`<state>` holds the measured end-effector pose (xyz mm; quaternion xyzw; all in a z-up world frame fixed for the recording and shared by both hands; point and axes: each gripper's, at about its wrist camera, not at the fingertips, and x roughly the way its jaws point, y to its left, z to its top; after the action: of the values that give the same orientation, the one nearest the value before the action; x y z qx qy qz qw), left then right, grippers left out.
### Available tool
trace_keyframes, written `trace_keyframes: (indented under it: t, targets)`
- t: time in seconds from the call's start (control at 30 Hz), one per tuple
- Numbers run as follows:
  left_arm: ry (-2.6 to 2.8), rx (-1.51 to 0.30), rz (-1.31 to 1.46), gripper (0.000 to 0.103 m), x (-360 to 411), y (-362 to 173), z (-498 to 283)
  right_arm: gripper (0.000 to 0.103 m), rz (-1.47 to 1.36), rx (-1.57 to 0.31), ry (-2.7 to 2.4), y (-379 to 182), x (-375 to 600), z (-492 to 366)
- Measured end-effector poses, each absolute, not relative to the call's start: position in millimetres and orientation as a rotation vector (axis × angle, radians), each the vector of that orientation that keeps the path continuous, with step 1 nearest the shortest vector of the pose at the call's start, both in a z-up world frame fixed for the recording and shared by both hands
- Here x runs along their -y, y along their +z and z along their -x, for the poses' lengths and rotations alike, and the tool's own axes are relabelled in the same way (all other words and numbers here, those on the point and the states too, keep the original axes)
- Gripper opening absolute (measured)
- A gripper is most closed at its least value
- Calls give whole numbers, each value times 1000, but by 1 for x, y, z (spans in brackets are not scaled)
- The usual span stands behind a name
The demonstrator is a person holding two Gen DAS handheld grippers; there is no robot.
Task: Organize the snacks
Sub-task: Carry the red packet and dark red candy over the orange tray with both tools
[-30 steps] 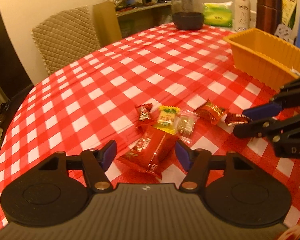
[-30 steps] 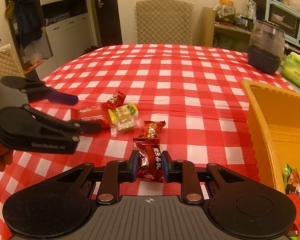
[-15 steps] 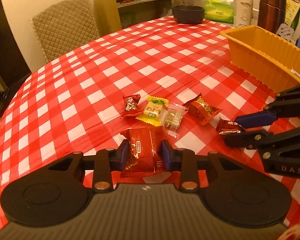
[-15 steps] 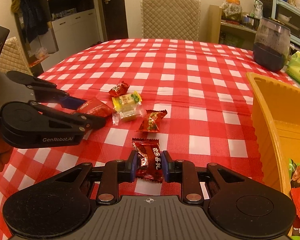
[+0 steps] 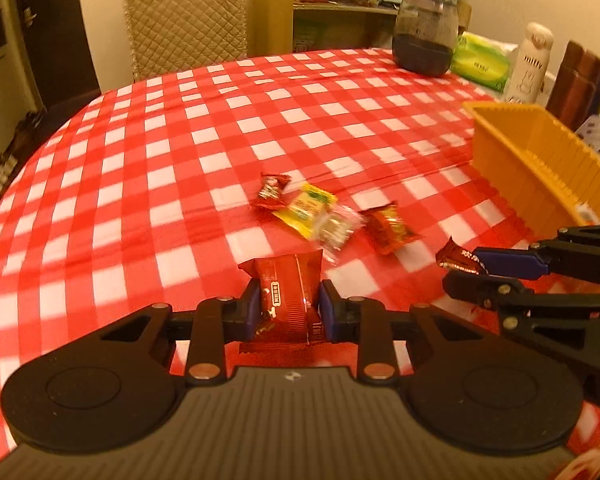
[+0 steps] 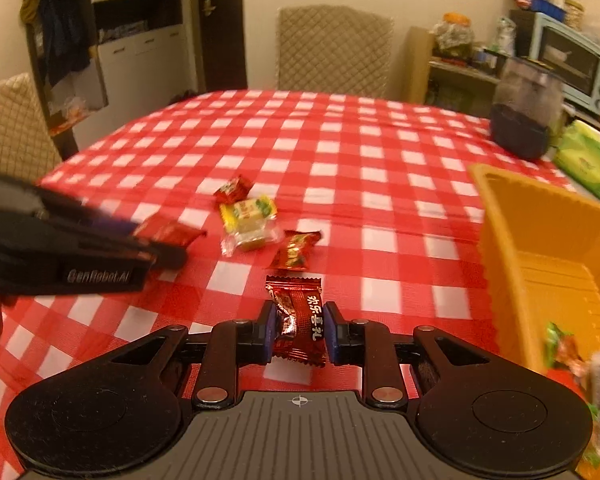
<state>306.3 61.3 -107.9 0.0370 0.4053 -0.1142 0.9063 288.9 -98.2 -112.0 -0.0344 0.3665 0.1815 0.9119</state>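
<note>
The left gripper (image 5: 287, 307), its jaws just closed, clamps a red snack packet (image 5: 286, 297) at lower centre. The right gripper (image 6: 299, 330) pinches a dark red candy (image 6: 300, 322) above the checkered surface (image 6: 340, 152).

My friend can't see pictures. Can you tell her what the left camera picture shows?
The left hand-held gripper pinches a red snack packet above a red-checked tablecloth. Four small candies lie beyond it, beside a yellow basket.
</note>
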Motion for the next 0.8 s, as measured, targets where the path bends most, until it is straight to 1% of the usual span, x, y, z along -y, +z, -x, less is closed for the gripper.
trace_keyframes:
  t: [0.33,0.6,0.8]
  targets:
    - [-188,-776,26,27,-31,-63,-231,25,-8,-731,307,-65,146,-238]
    - [-213,-741,36,27,9,-25,-179,25,-59,-701,241,-25,181,-185]
    - [-237,-731,33,27,34,-10,-155,25,-58,-689,198,-8,206,-153]
